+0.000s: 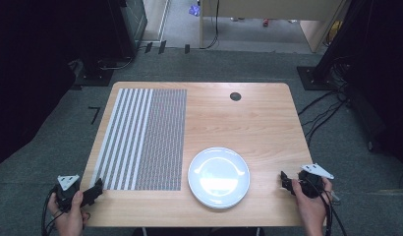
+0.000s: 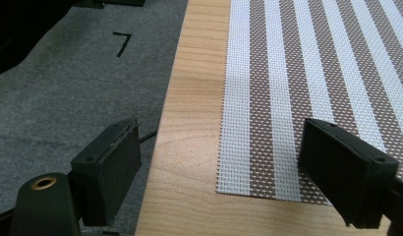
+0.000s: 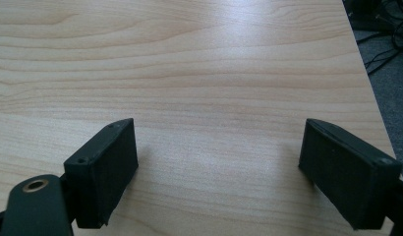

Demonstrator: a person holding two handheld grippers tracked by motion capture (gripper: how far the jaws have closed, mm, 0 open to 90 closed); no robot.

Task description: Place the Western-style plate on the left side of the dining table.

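A white plate (image 1: pixel 218 176) lies empty near the front of the wooden table (image 1: pixel 248 123), right of a striped woven placemat (image 1: pixel 145 137). At the table's front left corner a hand holds my left gripper (image 1: pixel 94 191), open and empty. Seen from the left gripper view, its jaws stand wide apart over the table edge and the near corner of the placemat (image 2: pixel 307 88). My right gripper (image 1: pixel 286 182) sits at the front right edge, held by the other hand, open with nothing in it. The right gripper view has its jaws spread above bare wood (image 3: pixel 214 98).
A dark round grommet (image 1: pixel 235 96) is set in the table near its far edge. Grey carpet (image 1: pixel 57 147) surrounds the table. Black stands and cables (image 1: pixel 327 103) lie to the right, dark equipment at far left, and a wooden desk at the back.
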